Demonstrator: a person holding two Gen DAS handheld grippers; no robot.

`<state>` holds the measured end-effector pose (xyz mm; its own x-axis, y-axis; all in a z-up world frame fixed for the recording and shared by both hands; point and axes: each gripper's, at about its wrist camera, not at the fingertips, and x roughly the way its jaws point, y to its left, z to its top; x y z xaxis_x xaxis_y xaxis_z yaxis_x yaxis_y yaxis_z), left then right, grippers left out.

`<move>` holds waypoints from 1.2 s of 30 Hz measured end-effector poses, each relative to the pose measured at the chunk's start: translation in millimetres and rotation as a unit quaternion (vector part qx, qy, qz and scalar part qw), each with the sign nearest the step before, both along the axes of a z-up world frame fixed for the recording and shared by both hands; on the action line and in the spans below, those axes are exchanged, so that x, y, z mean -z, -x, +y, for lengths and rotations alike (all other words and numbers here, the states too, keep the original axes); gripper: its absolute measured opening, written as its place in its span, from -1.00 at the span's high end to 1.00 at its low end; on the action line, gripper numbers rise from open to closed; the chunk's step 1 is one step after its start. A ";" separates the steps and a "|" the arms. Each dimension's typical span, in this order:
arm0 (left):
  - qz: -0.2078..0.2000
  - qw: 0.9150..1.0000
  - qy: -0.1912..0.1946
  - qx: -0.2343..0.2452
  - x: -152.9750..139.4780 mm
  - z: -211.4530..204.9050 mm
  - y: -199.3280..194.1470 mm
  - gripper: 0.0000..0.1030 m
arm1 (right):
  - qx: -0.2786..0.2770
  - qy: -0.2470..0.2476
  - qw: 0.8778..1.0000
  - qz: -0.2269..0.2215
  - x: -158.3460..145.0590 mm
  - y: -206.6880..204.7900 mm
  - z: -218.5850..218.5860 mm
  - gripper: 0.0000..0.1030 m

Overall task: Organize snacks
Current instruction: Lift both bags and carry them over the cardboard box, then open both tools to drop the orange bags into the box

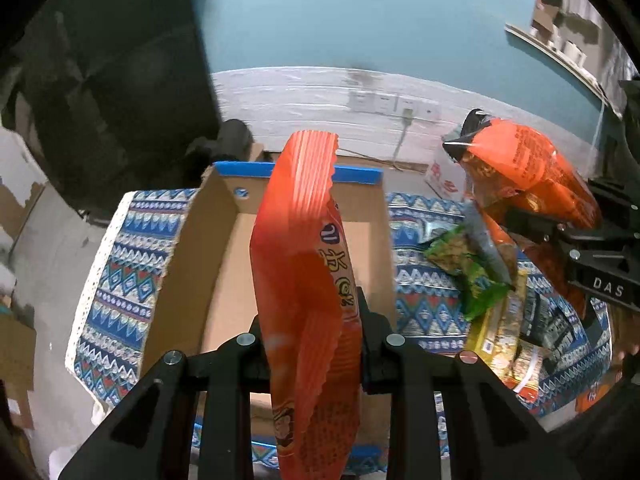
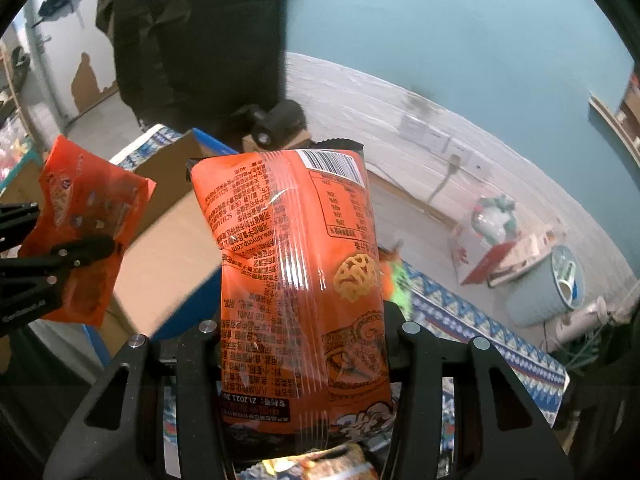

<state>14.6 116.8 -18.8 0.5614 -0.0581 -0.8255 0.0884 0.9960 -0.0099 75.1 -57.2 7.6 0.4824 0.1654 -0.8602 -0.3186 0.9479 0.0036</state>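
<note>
My left gripper is shut on an orange snack bag and holds it edge-on above an open cardboard box with blue tape on its rim. My right gripper is shut on a second orange snack bag, printed side toward the camera, held in the air. In the left wrist view that bag and the right gripper are at the right, above loose snacks. In the right wrist view the left gripper with its bag is at the left, over the box.
A blue patterned cloth covers the table. A green snack bag and a yellow packet lie in a pile right of the box. A white carton and a grey bin stand on the floor beyond.
</note>
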 end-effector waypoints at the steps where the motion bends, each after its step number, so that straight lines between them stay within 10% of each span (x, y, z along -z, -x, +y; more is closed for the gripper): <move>1: 0.002 1.000 0.001 -0.005 1.6 5.7 -1.3 0.47 | -0.006 0.000 1.000 0.002 1.3 -3.1 8.9 0.10; 24: 0.081 0.991 -0.002 -0.110 65.1 86.7 -28.3 0.45 | -0.060 -0.010 0.997 0.047 34.9 -38.7 114.6 0.10; 31: 0.077 0.989 -0.031 -0.123 64.0 90.6 -26.3 -0.14 | -0.059 -0.010 0.996 0.069 50.6 -47.1 127.4 0.10; 36: 0.062 0.990 -0.042 -0.121 54.8 88.7 -23.2 -0.16 | -0.058 -0.015 0.994 0.088 65.3 -54.1 129.4 0.10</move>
<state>37.8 205.6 -73.6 0.4451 0.1371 -0.8849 -0.1493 0.9857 0.0776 129.3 72.2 -57.7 0.3016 0.2388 -0.9230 -0.4183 0.9031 0.0969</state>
